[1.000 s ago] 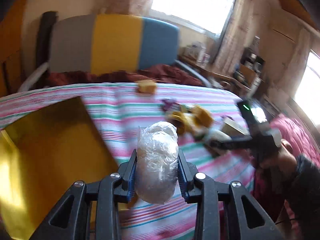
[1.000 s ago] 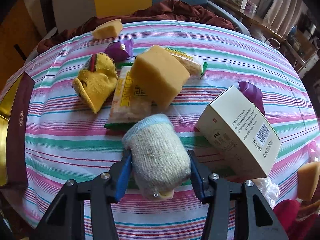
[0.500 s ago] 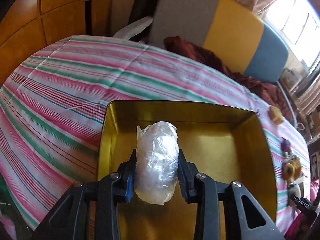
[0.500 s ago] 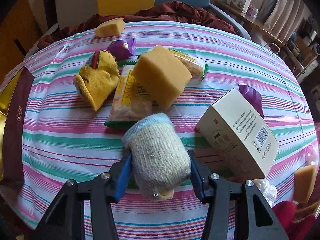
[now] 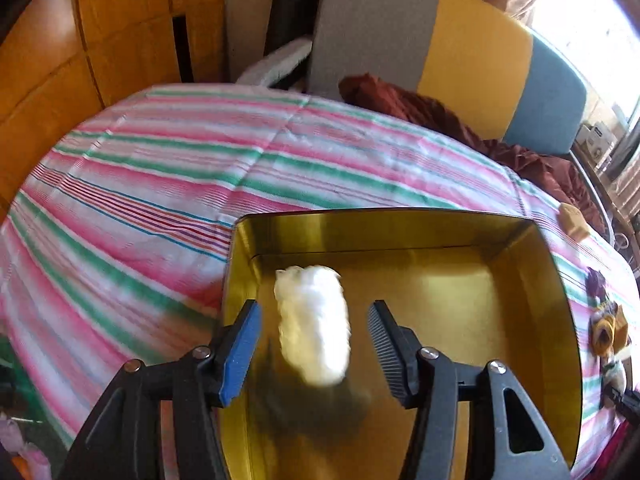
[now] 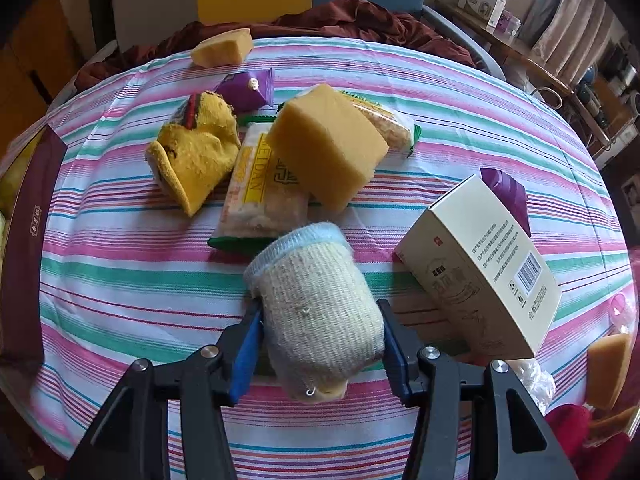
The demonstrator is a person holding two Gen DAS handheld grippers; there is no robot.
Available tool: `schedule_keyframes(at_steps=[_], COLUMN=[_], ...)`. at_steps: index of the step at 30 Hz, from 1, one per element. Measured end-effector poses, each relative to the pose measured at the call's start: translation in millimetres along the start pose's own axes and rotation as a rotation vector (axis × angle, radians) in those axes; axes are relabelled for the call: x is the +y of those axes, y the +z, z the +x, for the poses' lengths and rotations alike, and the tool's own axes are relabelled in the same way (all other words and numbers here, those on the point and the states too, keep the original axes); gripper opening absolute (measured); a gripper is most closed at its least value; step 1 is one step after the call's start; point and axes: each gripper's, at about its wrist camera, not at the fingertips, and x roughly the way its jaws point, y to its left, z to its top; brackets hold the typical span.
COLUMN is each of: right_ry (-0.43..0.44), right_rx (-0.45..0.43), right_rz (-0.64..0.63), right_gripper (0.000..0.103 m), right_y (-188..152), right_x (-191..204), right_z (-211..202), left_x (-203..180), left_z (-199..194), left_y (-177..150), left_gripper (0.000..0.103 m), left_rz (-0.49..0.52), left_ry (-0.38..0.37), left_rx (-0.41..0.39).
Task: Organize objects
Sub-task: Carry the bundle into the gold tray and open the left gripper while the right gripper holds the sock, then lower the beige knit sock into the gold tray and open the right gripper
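Striped pink-and-green cloth fills the left wrist view; low in frame the left gripper gapes wide over a gold metal tray, a blurred white plastic-wrapped bundle loose between its jaws, light and squashy. In the right wrist view, bottom centre, the right gripper pinches a soft cream knitted sock roll at mid-body.

Home, lived-in room. Round table with pink, green and white striped cloth. Grey, yellow and blue padded chair back behind it, dark red blanket on seat. Orange wooden wall panels. Bright window with pale curtains.
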Motion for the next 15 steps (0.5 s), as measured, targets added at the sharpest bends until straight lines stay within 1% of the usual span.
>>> schedule_keyframes(at_steps=[3,7,9,12,15], right_ry=[0.003,0.022,0.034,0.021,0.039], right_rx=[-0.005,-0.013,-0.015,-0.021,-0.03], right_rz=[0.0,-0.007,-0.023,-0.049,-0.065], right_gripper=[0.053,0.053,0.053,0.053,0.052], right_y=[-0.6,-1.3,-2.2,-4.9,-8.5], right_x=[1.0,1.9,5.1,12.0,18.3], right_z=[-1.7,-4.1,-5.0,-5.4,-8.9], left_x=[-4.0,-9.2,-8.0,-3.5,1.1], left_z=[-33.0,-66.0,-77.8,-88.7,-96.9], left_y=[-22.6,-59.3,-74.9,-94.0,-107.3], left_gripper=[0.056,0.056,0.056,0.056,0.056], left_rz=[0.015,0.017,-0.009,-0.045,-0.063], left_ry=[-0.037,-0.065,-0.09,-0.12,-0.131], left_rx=[-0.065,-0.113,-0.121,-0.125,-0.132])
